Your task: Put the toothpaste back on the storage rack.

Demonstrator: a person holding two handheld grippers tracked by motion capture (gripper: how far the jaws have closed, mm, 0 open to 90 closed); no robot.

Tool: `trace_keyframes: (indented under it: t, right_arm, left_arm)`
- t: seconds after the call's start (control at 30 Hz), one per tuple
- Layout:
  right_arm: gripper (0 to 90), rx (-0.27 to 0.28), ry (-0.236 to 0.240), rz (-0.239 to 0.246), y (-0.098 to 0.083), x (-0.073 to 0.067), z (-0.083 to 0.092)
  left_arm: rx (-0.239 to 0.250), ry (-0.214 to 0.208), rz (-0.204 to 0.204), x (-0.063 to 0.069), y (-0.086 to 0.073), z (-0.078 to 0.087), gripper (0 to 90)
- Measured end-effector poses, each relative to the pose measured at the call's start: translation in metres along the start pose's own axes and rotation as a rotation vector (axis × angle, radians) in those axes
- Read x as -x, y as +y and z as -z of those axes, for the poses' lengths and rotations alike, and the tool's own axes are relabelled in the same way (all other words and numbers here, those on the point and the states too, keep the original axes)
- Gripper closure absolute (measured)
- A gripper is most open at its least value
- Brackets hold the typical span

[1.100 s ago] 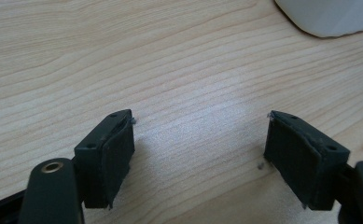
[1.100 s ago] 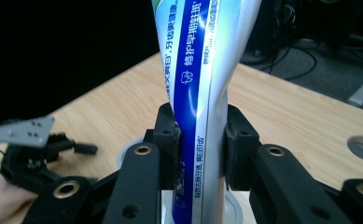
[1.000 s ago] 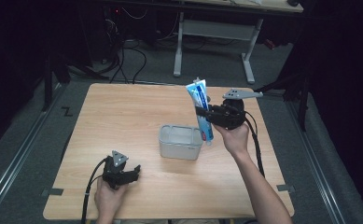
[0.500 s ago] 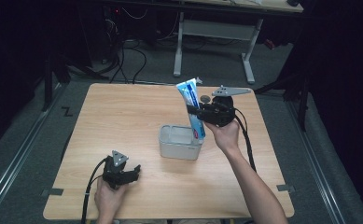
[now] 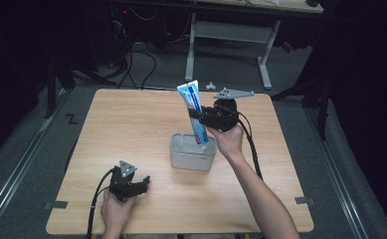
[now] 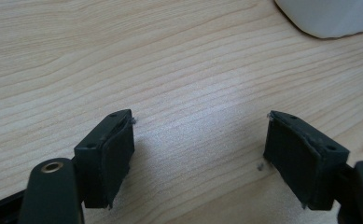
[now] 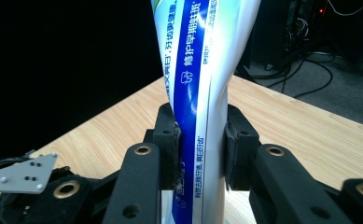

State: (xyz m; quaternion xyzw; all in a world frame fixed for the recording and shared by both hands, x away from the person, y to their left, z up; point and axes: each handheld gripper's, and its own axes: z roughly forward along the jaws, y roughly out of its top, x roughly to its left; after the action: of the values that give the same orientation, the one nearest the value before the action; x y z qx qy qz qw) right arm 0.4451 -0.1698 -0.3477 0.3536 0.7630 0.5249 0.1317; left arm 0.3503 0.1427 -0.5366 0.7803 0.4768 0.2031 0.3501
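Toothpaste tube (image 5: 195, 117) in right gripper (image 5: 204, 118), cap end over bin (image 5: 192, 153)

Blue-white toothpaste tube (image 5: 195, 113), upright over bin (image 5: 191, 158)

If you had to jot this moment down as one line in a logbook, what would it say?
right gripper: shut on toothpaste tube, upright above grey bin | left gripper: open, nothing between jaws, low over table
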Motion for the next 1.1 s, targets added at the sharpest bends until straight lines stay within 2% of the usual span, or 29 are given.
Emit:
trace_keyframes:
  t: [0.1, 0.27, 0.4, 0.6, 0.77, 0.9, 0.97, 1.1]
  right_arm:
    - [71.1, -0.022, -0.014, 0.014, -0.003, -0.001, -0.007]
    - [71.0, -0.02, -0.015, 0.006, -0.005, 0.001, -0.011]
    - [70.8, -0.038, -0.023, 0.019, -0.008, 0.0, -0.016]
    - [70.6, -0.06, -0.023, 0.003, -0.013, 0.0, -0.024]
    - [70.5, -0.084, -0.04, 0.02, -0.014, -0.001, -0.025]
    - [70.5, -0.082, -0.043, 0.014, -0.017, 0.0, -0.025]
    - [70.4, -0.104, -0.06, 0.028, -0.019, -0.001, -0.028]
    - [70.4, -0.119, -0.058, 0.034, -0.02, -0.002, -0.03]
  left_arm:
    - [-0.001, 0.0, -0.001, 0.0, 0.0, 0.0, 24.5]
    - [-0.001, 0.0, -0.001, 0.0, 0.0, 0.0, 24.5]
    - [-0.001, 0.0, -0.002, 0.0, 0.0, 0.0, 24.5]
    - [-0.002, 0.0, -0.003, 0.0, 0.0, 0.0, 24.4]
    - [-0.002, 0.0, -0.004, 0.0, 0.0, 0.0, 24.5]
    - [0.0, -0.001, -0.002, 0.0, 0.0, 0.0, 24.4]
    - [0.001, -0.002, -0.002, 0.0, 0.0, 0.0, 24.4]
    - [-0.002, -0.002, -0.005, 0.0, 0.0, 0.0, 24.4]
